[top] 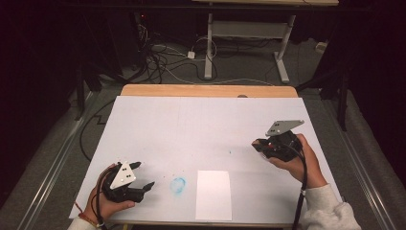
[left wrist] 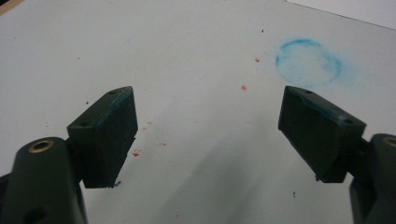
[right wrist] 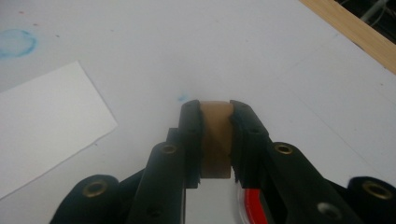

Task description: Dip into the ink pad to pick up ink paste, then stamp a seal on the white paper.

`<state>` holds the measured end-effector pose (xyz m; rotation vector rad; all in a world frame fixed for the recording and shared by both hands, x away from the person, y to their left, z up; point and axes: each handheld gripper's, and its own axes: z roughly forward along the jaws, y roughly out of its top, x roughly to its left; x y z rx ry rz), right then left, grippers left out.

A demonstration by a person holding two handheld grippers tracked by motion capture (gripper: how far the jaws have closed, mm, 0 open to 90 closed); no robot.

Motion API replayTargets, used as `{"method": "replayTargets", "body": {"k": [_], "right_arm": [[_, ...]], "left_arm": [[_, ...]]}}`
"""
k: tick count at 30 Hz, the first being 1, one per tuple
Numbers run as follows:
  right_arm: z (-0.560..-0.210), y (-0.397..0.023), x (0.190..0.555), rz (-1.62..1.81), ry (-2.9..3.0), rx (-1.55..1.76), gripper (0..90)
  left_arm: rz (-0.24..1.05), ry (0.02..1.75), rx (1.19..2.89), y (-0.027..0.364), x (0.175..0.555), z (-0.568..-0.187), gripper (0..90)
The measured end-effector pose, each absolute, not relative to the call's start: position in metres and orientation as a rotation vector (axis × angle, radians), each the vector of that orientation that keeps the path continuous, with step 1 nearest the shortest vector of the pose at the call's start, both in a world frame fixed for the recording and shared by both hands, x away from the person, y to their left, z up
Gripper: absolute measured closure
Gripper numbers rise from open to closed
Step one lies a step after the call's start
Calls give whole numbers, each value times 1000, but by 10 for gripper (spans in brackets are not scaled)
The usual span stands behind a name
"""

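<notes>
From above, a person's two hands work over a white sheet (top: 201,139) that covers a wooden table (top: 206,90): the left gripper (top: 143,175) sits at the near left corner with its black jaws spread apart and nothing between them, while the right gripper (top: 259,145) is held at the right side of the sheet, its grey three-cornered plate on top and its cable trailing back past the sleeve. A white paper rectangle (top: 213,194) lies at the near edge between the two hands, and a blue ring stain (top: 177,185) marks the sheet just to its left, close to the left gripper. In the left gripper view, the two jaws stand wide open above the bare sheet, which is speckled with small red flecks (left wrist: 243,87); the blue ring stain (left wrist: 307,61) lies beyond the jaw on the right of that view. In the right gripper view, the jaws are clamped on a small tan block (right wrist: 216,139), which sits upright between the pads above the sheet; the white paper rectangle (right wrist: 46,121) lies to the left, the blue ring stain (right wrist: 16,43) farther off, and the table's wooden edge (right wrist: 350,32) runs across the upper right corner.
</notes>
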<state>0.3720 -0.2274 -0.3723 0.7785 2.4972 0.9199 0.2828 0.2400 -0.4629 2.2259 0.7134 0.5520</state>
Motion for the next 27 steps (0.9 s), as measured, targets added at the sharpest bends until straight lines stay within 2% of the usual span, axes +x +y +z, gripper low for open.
{"method": "replayTargets", "body": {"k": [27], "right_arm": [[-367, -169, 353, 911, 2651, 544, 767]], "left_arm": [[557, 695, 2232, 238, 280, -461, 196]]}}
